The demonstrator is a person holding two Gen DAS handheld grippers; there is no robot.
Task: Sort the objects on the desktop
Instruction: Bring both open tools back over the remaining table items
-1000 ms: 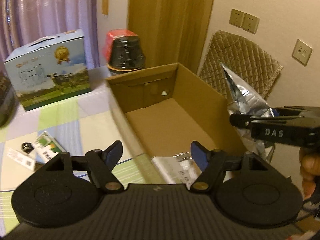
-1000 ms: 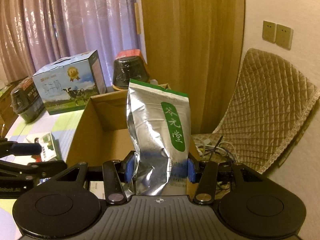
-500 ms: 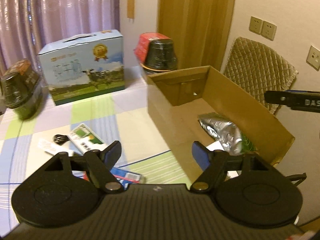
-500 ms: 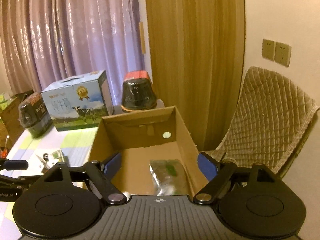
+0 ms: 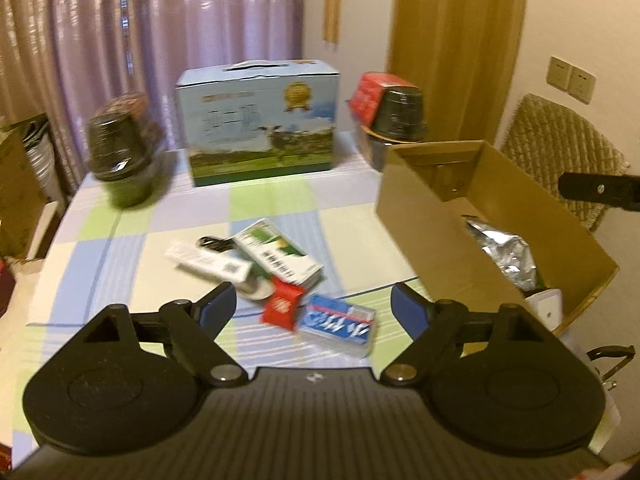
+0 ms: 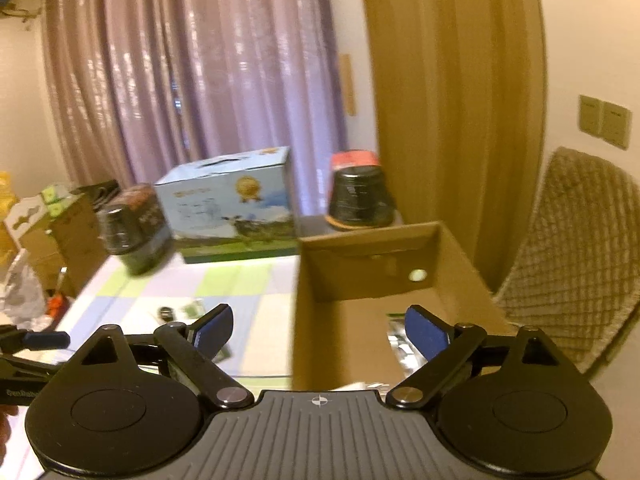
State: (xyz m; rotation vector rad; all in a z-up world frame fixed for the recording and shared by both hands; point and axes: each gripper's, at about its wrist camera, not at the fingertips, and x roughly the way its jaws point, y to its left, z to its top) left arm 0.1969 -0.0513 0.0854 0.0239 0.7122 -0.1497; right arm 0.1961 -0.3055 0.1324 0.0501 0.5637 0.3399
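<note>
An open cardboard box stands at the table's right side, with the silver foil pouch lying inside it. Small items lie loose on the checked tablecloth: a green-and-white carton, a long white box, a red packet, a blue packet and a black cable. My left gripper hovers open just above the red and blue packets, holding nothing. My right gripper is open and empty over the box's left wall.
A blue milk carton case stands at the table's far side between two dark wrapped jars. A quilted chair back is behind the box. Curtains and a wooden door fill the background.
The right gripper let go of the foil pouch, which dropped into the box, then opened and swung left. The left gripper moved left from the box to above the loose items.
</note>
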